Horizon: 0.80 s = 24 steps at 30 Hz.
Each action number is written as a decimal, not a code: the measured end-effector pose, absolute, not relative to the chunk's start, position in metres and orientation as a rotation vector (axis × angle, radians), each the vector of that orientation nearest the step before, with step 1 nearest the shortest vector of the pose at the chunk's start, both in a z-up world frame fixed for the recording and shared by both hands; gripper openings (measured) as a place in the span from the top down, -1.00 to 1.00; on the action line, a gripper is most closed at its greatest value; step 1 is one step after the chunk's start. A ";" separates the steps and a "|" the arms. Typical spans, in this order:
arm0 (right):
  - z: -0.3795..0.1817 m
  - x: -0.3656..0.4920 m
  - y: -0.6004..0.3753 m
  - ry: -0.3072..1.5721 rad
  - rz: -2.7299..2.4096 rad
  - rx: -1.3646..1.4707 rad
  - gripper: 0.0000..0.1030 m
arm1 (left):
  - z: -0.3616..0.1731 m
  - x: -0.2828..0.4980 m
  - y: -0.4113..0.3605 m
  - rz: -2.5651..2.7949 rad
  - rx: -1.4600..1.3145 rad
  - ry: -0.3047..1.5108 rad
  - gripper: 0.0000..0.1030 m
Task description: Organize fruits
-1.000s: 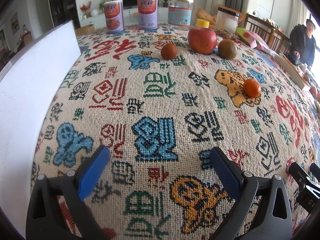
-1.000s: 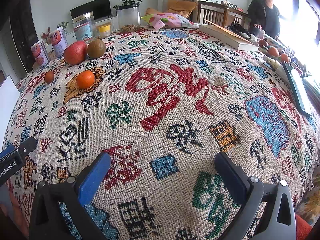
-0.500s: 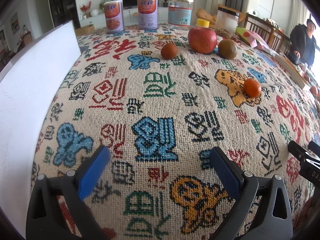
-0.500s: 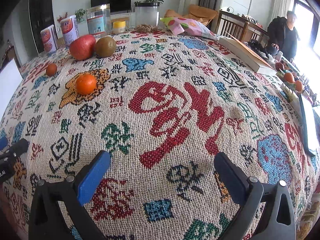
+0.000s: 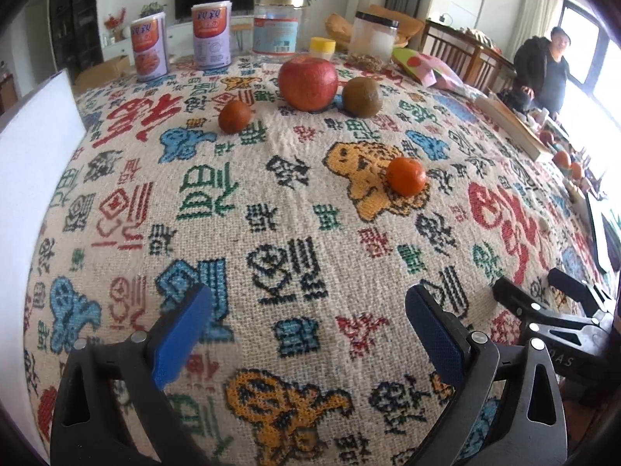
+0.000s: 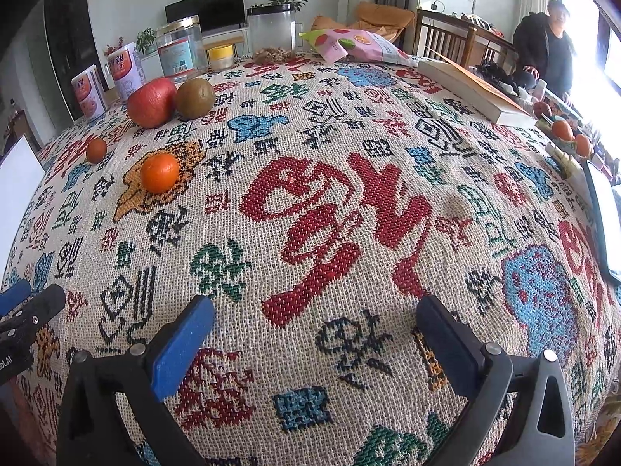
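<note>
- Hovering over the bench, left gripper and right gripper both have fingers spread, grasping nothing.
- Apple untouched: kiwi just beside it, brown fruit near, tangerine apart.
- Judgement: organizing not yet begun; every fruit remains.

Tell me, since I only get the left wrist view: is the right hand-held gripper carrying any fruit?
Observer: No. The right hand-held gripper is open, with nothing between its blue pads, over bare tablecloth.
Operator: Which fruit lies nearest its line of sight?
Observer: The tangerine, ahead and well to its left; straight ahead there is only cloth up to the snack bag.
Operator: What does that bag look like from there?
Observer: It is pink, printed with fruit slices, and lies flat near a thick book by the table's right edge.
</note>
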State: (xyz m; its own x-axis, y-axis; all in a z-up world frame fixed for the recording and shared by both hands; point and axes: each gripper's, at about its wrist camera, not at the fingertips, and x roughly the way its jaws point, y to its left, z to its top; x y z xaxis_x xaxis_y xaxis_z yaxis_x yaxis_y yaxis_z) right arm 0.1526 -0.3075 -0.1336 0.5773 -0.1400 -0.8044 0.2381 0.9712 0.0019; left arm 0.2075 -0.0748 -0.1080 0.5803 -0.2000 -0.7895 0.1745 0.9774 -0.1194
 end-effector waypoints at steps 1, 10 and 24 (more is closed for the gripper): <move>-0.134 0.154 -0.308 0.930 -0.223 0.114 -1.00 | -0.106 0.217 -0.086 -0.240 -0.025 0.913 -0.94; -0.134 0.154 -0.308 0.931 -0.222 0.114 -1.00 | -0.114 0.276 -0.148 -0.289 0.068 0.884 -0.14; -0.134 0.156 -0.307 0.932 -0.224 0.114 -1.00 | -0.089 0.205 -0.048 -0.108 0.068 0.826 0.44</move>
